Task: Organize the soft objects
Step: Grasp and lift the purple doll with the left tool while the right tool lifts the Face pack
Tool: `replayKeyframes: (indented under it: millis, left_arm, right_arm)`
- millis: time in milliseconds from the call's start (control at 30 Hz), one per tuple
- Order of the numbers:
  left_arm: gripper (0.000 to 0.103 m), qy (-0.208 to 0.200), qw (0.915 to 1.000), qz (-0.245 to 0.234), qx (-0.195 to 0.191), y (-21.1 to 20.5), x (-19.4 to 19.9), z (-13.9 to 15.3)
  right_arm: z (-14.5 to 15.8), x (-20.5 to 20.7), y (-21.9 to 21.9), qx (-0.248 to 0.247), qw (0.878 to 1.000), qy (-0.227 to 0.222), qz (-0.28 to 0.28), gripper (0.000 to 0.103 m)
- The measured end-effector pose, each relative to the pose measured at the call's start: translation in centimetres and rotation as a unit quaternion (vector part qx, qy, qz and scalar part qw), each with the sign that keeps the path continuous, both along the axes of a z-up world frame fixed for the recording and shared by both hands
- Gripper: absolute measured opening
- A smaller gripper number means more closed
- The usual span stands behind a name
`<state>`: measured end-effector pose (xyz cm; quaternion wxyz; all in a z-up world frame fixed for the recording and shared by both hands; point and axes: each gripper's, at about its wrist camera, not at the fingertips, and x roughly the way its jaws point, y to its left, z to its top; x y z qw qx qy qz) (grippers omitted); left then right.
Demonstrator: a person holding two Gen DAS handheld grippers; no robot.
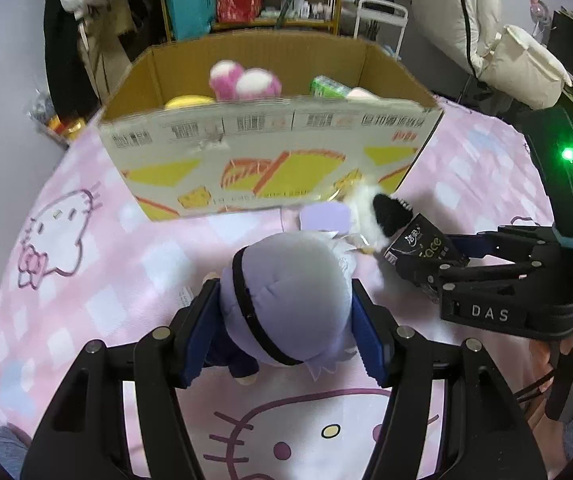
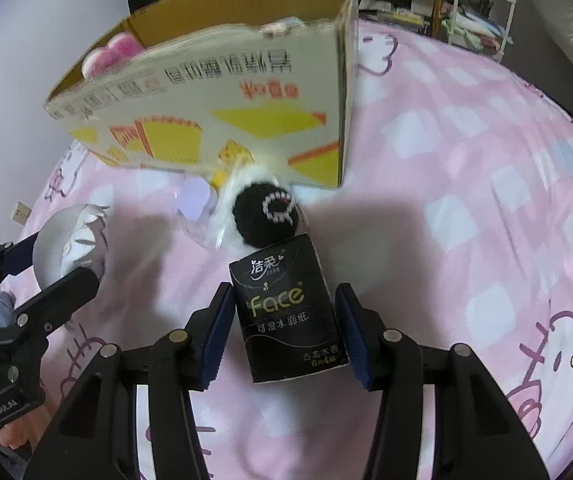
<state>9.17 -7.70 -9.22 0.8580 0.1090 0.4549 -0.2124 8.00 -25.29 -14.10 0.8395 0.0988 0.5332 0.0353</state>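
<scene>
Pink bed (image 1: 134, 264): your left tongs (image 1: 286, 312) pinch plush doll (image 1: 286, 284); right tongs (image 2: 284, 324) squeeze tissue pack (image 2: 286, 316); cardboard box (image 1: 270, 152) straight ahead, open top up.

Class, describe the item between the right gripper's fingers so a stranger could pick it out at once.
Start at the cardboard box on the pink bedsheet. In front of it lies a black-and-white fuzzy toy, and nearer still sits the tissue pack. Unlike its plush neighbours, it is a flat-sided black packet with gold "Face" lettering.
</scene>
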Motion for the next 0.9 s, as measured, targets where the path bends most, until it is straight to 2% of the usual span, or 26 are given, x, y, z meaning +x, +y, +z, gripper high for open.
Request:
replayKeyframes:
  millis: [133,300,367,600,733,900]
  left_arm:
    - [0.062,-0.033,0.9994,0.009,-0.009,0.4,-0.5,1.3]
    - [0.062,-0.071,0.9961,0.032,-0.042,1.5,-1.0,3.2]
    - [0.062,-0.094,0.9931,0.044,-0.055,2.4,-1.4,4.3]
    - [0.062,-0.166,0.9794,0.063,-0.095,4.3,-3.3,7.2]
    - [0.062,-0.189,0.9752,0.054,-0.102,4.8,-4.1,8.2]
    - [0.062,-0.205,0.9733,0.036,-0.097,4.3,-5.1,8.7]
  right_arm:
    - [1.2,-0.6,-0.6,0.001,0.999,-0.028,-0.015,0.054]
    - [3.8,-2.0,-1.7,0.001,0.995,-0.094,-0.036,0.054]
    - [4.9,-2.6,-1.7,-0.004,0.991,-0.128,-0.043,0.054]
    - [7.6,-3.9,-0.8,-0.017,0.979,-0.197,-0.039,0.054]
    - [9.2,-4.8,-0.3,-0.026,0.972,-0.232,-0.036,0.054]
    - [9.9,-5.3,-0.2,-0.034,0.968,-0.246,-0.037,0.054]
